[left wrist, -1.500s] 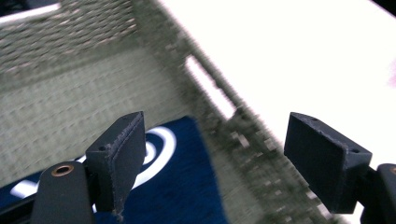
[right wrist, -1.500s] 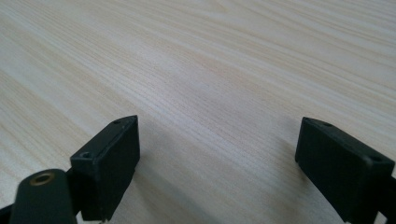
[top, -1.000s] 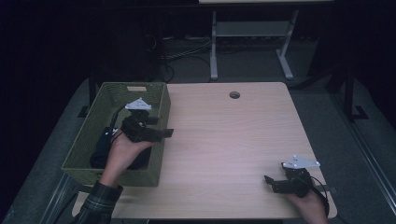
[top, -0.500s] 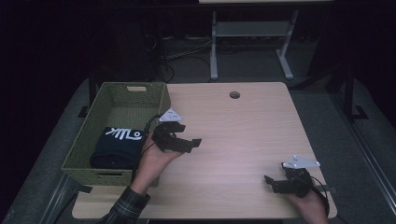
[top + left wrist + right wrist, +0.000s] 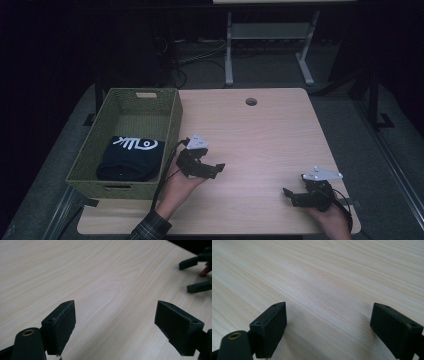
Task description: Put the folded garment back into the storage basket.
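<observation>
Worktop (image 5: 260, 140) space is lying open in front of both your claws, pale wood with nothing on it between them. Your left claw (image 5: 212, 170) is hovering over the boards just right of the green woven basket (image 5: 172, 125), its jaws spread wide and pinching nothing; in the left gripper view (image 5: 115, 322) bare wood grain is showing between the two pads. Inside the basket, the dark folded garment (image 5: 131, 157) with white lettering is lying at the near end, well clear of your left claw, with the basket's right wall standing between them. Your right claw (image 5: 289, 196) is sitting near the worktop's front right corner, jaws likewise spread and holding nothing; the right gripper view (image 5: 328, 322) is looking across bare wood. The two claws are facing each other, well apart. A round cable hole (image 5: 251, 101) is sitting near the far edge. Your right hand (image 5: 332, 220) is resting close to the near edge, so little room is remaining there.
</observation>
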Demonstrator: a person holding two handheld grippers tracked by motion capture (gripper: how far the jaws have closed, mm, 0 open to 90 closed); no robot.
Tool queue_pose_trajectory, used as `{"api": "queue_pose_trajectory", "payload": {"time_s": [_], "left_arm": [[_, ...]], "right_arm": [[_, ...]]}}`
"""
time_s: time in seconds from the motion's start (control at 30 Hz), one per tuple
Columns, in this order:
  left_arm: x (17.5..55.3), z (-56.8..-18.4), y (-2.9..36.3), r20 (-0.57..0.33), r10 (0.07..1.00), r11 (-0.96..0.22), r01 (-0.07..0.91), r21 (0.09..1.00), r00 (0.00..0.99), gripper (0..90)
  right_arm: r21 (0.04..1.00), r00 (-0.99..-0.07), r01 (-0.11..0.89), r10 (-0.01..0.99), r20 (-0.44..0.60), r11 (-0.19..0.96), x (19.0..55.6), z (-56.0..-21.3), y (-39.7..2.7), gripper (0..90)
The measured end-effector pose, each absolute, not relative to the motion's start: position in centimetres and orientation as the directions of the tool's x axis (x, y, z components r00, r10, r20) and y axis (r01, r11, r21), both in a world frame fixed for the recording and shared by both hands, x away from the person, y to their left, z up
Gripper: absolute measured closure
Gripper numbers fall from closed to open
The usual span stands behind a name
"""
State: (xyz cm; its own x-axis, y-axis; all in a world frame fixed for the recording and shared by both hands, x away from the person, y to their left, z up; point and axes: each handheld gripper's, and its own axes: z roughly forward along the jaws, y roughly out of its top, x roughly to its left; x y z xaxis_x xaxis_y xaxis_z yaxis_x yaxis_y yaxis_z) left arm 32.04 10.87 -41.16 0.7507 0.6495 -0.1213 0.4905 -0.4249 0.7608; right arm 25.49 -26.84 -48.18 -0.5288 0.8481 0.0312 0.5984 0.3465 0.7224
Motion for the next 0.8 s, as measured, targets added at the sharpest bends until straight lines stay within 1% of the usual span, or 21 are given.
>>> {"api": "queue_pose_trajectory", "payload": {"time_s": [0.13, 0.17, 0.37, 0.47, 0.67, 0.8], "left_arm": [[31.7, -42.9, 10.7, -0.108, 0.648, -0.447, 0.491, 0.748, 0.754, 16.6], [31.7, -43.3, 10.7, -0.102, 0.648, -0.458, 0.493, 0.740, 0.755, 15.2], [31.6, -44.8, 10.4, -0.071, 0.649, -0.495, 0.492, 0.717, 0.758, 13.9], [31.6, -45.7, 10.3, -0.089, 0.650, -0.490, 0.505, 0.711, 0.755, 13.9], [31.7, -47.2, 10.3, -0.068, 0.661, -0.507, 0.511, 0.694, 0.748, 13.1], [31.4, -47.7, 10.3, 0.006, 0.664, -0.525, 0.460, 0.716, 0.748, 13.0]], "right_arm": [[0.722, -0.528, 0.598, 0.849, 0.030, 0.347, 25.5, -48.2, -26.8, 13.5], [0.722, -0.528, 0.598, 0.849, 0.030, 0.347, 25.5, -48.2, -26.8, 13.5], [0.722, -0.528, 0.598, 0.848, 0.030, 0.347, 25.5, -48.2, -26.8, 13.5], [0.722, -0.528, 0.598, 0.849, 0.030, 0.347, 25.5, -48.2, -26.8, 13.5], [0.722, -0.528, 0.598, 0.849, 0.030, 0.347, 25.5, -48.2, -26.8, 13.5], [0.722, -0.528, 0.598, 0.849, 0.030, 0.347, 25.5, -48.2, -26.8, 13.5]]}}
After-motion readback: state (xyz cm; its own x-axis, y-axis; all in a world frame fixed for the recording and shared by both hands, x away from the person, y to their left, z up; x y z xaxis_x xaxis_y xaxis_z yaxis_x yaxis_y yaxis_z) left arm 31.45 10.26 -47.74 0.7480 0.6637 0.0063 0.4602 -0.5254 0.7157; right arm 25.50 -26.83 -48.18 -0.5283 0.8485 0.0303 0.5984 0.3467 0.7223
